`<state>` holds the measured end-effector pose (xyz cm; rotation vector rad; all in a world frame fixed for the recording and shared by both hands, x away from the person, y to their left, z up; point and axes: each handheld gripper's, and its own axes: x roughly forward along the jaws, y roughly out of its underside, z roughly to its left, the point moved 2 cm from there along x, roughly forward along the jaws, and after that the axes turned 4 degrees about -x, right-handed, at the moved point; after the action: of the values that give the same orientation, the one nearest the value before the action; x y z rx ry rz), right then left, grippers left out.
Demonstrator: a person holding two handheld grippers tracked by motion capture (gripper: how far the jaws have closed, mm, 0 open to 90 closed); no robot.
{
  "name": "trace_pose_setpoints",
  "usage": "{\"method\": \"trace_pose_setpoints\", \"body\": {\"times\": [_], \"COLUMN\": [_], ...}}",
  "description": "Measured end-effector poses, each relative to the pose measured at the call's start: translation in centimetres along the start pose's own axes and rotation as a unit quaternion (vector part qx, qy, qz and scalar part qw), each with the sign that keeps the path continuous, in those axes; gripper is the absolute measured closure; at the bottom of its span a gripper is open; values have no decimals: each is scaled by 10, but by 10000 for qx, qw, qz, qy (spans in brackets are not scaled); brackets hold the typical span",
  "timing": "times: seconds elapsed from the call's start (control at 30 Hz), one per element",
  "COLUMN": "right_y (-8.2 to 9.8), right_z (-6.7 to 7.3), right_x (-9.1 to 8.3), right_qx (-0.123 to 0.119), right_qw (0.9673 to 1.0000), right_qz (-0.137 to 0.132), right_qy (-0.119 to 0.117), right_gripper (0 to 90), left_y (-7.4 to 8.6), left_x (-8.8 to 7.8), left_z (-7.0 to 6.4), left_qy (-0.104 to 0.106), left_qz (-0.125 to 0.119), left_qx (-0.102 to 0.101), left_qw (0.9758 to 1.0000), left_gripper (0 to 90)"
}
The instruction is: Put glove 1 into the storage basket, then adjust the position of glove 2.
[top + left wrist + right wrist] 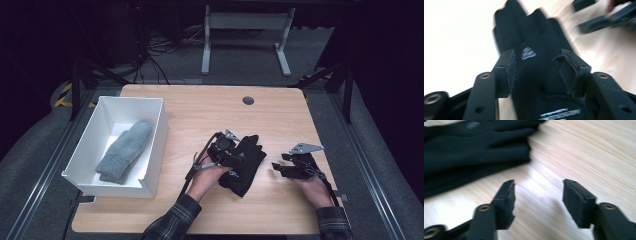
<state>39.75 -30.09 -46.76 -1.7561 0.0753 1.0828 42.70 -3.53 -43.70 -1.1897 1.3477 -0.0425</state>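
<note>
High view: black glove point(244, 164) flat on wooden surface point(280, 120), centre. Left gripper point(231, 151) over glove, fingers point(507, 68) released, straddling it. Right gripper point(278, 167) beside glove, fingers point(506, 200) released, empty. Grey mitten point(125, 150) in white box point(159, 140), left.

Black glove point(245, 162), grey mitten point(125, 150)

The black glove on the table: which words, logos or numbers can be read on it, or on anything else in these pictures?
Black glove, small silver-white logo mark on its back: striped shape, no letters legible.
Black glove, silver-white print near the cuff, low in the left gripper view: blurred, cannot be read.
Grey mitten and white box: no text seen.
Nothing can be quoted as it reads.
</note>
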Motion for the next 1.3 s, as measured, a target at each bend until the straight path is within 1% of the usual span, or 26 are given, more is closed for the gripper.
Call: {"method": "trace_pose_setpoints", "body": {"times": [0.03,0.07,0.1,0.13,0.23,0.3,0.37,0.4,0.5,0.53,0.57,0.6,0.67,0.7,0.73,0.77,0.8,0.87,0.9,0.97,1.0,1.07,1.1,1.17,1.2,1.3], "right_y": [0,1,3,4,6,5,5,6,6,6,6,6,6,7,7,7,7,7,7,10,11,11,11,11,11,11], "right_z": [0,-3,-6,-7,-9,-9,-9,-9,-9,-9,-9,-9,-9,-9,-10,-10,-10,-10,-10,-10,-10,-10,-10,-11,-11,-11], "right_x": [0,0,2,2,5,6,6,6,7,7,7,7,8,8,8,8,8,8,8,9,9,9,9,9,9,10], "right_qx": [0,19,84,88,69,70,69,75,76,82,81,89,86,87,95,95,102,102,103,101,98,103,117,144,152,169], "right_qw": [10000,10000,9999,9999,9998,9998,9998,9998,9998,9998,9998,9997,9997,9997,9997,9997,9997,9997,9997,9995,9995,9995,9994,9994,9993,9993], "right_qz": [0,8,56,89,145,128,116,96,72,68,60,49,44,37,24,20,8,-5,-29,-187,-201,-192,-185,-165,-153,-154], "right_qy": [0,57,73,108,148,147,154,153,177,184,196,208,205,212,205,206,216,223,228,228,223,238,253,282,291,305], "right_gripper": [395,377,367,363,355,353,350,346,336,334,328,326,324,321,320,319,316,309,306,303,300,289,279,262,257,247], "left_y": [2,2,3,4,4,4,7,8,10,11,11,11,11,11,11,11,10,9,9,8,7,6,6,4,3,3], "left_x": [3,5,7,13,20,23,31,33,37,38,39,39,38,38,38,37,37,37,36,37,37,36,35,34,33,29], "left_z": [4,7,10,14,14,13,11,11,9,9,9,9,7,6,6,5,5,4,3,3,4,4,4,3,3,4], "left_qy": [-22,-11,7,18,22,11,-34,-10,-72,-72,-50,-43,7,58,67,66,86,197,260,406,474,541,545,571,578,667], "left_qz": [31,11,17,-24,-70,-39,59,91,160,176,183,178,221,228,230,263,282,327,374,426,444,468,468,533,517,536], "left_qx": [-80,-135,-217,-300,-349,-350,-275,-281,-228,-189,-215,-188,-184,-117,-127,-150,-121,-170,-148,-214,-231,-226,-181,-127,-87,-97], "left_qw": [10000,9999,9998,9995,9994,9994,9996,9996,9996,9996,9996,9997,9996,9997,9996,9995,9995,9991,9989,9980,9976,9972,9973,9969,9970,9963], "left_gripper": [441,410,353,325,257,212,200,178,175,175,178,185,229,265,298,307,329,406,452,541,569,637,676,714,725,734]}}
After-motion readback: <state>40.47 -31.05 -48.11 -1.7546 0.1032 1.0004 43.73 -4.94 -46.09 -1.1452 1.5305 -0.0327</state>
